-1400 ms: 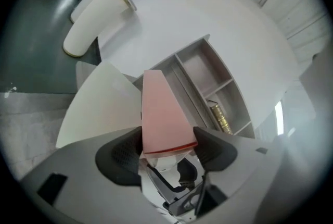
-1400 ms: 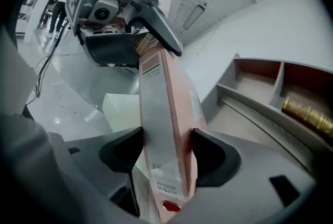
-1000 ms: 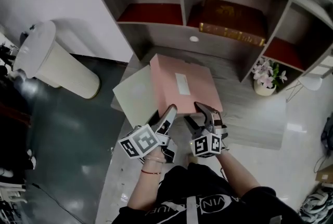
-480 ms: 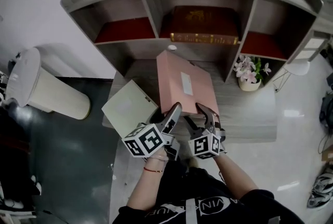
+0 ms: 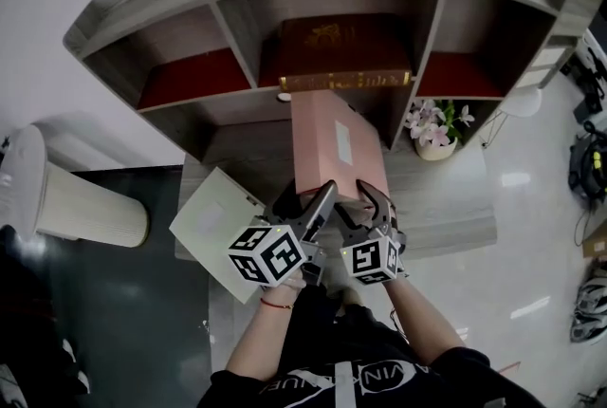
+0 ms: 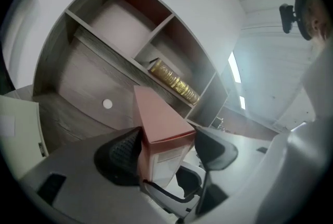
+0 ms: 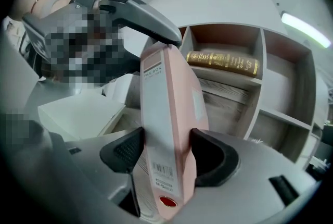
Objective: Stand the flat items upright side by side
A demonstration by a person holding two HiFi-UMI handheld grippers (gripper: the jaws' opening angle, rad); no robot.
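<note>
A flat pink box point(image 5: 332, 145) is held off the desk, tilted part way onto its edge, its far end near the shelf's middle compartment. My left gripper point(image 5: 308, 207) grips its near left corner. In the left gripper view the box point(image 6: 156, 119) sits between the pads of that gripper point(image 6: 166, 145); the jaws have just been opening slightly with the box still between them. My right gripper point(image 5: 370, 207) is shut on the near right end. In the right gripper view both pads of that gripper point(image 7: 169, 158) press the box point(image 7: 166, 103). A pale flat box point(image 5: 213, 226) lies on the desk at the left.
The grey shelf unit point(image 5: 237, 27) has three compartments. A brown book with a gilt edge point(image 5: 341, 46) lies flat in the middle one. A pot of flowers point(image 5: 432, 126) stands at the right on the desk. A white bin point(image 5: 76, 207) stands on the floor at the left.
Both grippers have carried the pink box forward towards the shelf and rolled it, so it shows narrower and more on edge. The pale box has stayed on the desk.
</note>
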